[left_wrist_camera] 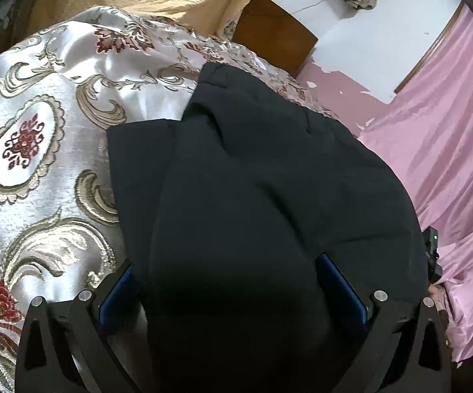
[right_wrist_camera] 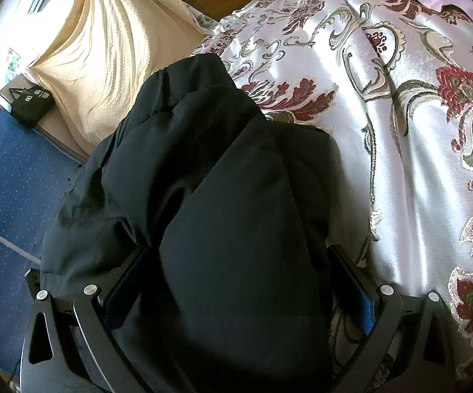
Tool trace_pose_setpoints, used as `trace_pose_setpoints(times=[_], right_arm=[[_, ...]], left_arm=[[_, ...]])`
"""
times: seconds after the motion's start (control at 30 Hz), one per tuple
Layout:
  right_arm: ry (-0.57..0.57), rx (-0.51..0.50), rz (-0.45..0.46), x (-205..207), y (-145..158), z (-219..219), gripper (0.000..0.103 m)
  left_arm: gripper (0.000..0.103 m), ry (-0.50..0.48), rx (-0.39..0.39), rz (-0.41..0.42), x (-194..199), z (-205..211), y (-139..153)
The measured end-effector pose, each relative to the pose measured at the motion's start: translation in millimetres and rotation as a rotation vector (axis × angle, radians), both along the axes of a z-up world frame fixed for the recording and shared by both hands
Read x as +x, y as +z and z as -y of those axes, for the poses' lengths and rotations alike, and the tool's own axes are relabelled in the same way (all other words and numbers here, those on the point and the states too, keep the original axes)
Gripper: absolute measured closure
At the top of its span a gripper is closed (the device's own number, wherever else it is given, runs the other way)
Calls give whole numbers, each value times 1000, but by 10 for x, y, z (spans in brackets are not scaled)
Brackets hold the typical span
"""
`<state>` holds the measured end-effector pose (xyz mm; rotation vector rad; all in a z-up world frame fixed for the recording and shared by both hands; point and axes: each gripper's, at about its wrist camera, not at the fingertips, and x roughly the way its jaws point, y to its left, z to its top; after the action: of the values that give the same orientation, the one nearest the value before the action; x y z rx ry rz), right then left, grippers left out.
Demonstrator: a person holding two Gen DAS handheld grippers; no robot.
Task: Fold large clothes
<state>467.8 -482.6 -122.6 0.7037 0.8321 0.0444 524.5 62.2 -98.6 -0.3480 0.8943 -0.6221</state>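
On the flowery bedspread [left_wrist_camera: 33,104], the black jacket [left_wrist_camera: 252,180] stretched away from both grippers, left gripper [left_wrist_camera: 233,294] and right gripper [right_wrist_camera: 239,288], each wide apart around its near edge.

both my views bulge with fisheye curve, and black vignette eats the corners. light is daylight-bright and soft. the satin bedspread [right_wrist_camera: 400,170] glares white in broad patches on the right wrist view, and again far left on the left wrist view [left_wrist_camera: 82,49]. the black garment [left_wrist_camera: 269,196] swallows detail; near my lens it sinks into flat shadow, its folds barely readable [right_wrist_camera: 236,229]. everything near my fingers [left_wrist_camera: 341,288] is soft, slightly blurred. the far wall [left_wrist_camera: 383,32] is washed pale.
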Motion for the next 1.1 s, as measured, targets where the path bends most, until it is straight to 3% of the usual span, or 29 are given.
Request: trace_pose_setpoints(times=[0.27,1.1], right_arm=[[3,9,6,65,-64,32,1],[-9,45,83,-75,-157,136,1]], left_arm=[[0,-1,49,-7,3,135,17],[0,-49,71,-58,250,258,-6]])
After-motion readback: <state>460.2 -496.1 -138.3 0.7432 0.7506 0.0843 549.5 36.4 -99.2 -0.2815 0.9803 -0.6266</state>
